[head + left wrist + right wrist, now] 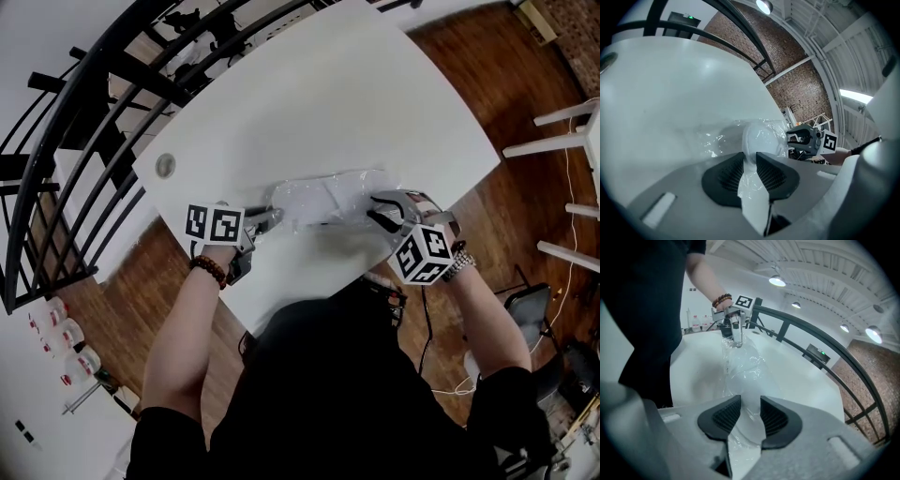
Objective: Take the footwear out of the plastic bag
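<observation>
A clear plastic bag (328, 202) with white footwear (761, 138) inside lies on the white table (328, 94) near its front edge. My left gripper (267, 220) holds the bag's left end; in the left gripper view (750, 171) its pads pinch crinkled plastic, with the white footwear just past them. My right gripper (375, 211) is at the bag's right end. In the right gripper view (746, 413) its pads press on the bag (743, 364) with a white part of the footwear (750, 399) between them. The bag is stretched between both grippers.
A round grommet (165, 166) sits near the table's left corner. A black railing (84, 122) runs along the table's left and far sides. White furniture legs (562, 131) stand on the wooden floor at right. Bottles (66, 347) stand at lower left.
</observation>
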`<action>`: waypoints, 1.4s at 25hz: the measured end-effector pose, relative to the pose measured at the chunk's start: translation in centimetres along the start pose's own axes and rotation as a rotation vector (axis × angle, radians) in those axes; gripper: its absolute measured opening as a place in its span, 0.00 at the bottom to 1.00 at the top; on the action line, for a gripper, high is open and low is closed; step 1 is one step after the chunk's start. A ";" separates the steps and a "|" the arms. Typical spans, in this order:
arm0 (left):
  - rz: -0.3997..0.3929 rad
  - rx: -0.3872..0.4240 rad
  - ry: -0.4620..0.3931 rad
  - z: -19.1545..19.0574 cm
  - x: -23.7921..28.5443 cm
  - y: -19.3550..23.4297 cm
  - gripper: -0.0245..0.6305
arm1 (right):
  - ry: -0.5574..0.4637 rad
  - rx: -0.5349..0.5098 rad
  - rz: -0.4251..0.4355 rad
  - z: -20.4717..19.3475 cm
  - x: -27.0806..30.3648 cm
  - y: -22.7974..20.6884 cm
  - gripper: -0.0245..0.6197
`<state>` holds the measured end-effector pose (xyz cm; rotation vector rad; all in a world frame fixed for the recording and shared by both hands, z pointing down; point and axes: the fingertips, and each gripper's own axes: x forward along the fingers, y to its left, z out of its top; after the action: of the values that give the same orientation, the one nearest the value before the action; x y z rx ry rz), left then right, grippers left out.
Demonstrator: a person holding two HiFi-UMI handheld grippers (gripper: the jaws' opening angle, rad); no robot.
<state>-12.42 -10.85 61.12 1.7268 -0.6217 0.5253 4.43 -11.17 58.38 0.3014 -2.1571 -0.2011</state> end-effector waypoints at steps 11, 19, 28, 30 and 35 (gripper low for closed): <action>0.012 0.001 -0.063 0.2 -1.3 -0.2 0.17 | -0.028 0.575 -0.064 -4.3 -2.7 -3.8 0.24; 0.027 -0.018 -0.102 -0.2 -2.2 -0.5 0.17 | 0.005 0.668 -0.066 -5.8 -3.1 -4.3 0.03; 0.042 -0.041 -0.146 -0.5 -3.3 -0.4 0.16 | 0.029 0.660 -0.132 -7.0 -4.2 -5.3 0.03; 0.043 -0.053 -0.157 -0.7 -3.4 -0.3 0.16 | 0.037 0.665 -0.148 -7.5 -4.4 -5.6 0.03; 0.037 -0.079 -0.199 -0.7 -3.8 -0.3 0.16 | 0.055 0.709 -0.192 -9.2 -5.2 -6.2 0.03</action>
<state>-15.07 -9.64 58.61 1.7076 -0.8066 0.3527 15.73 -15.92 57.94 0.9040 -2.0775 0.4736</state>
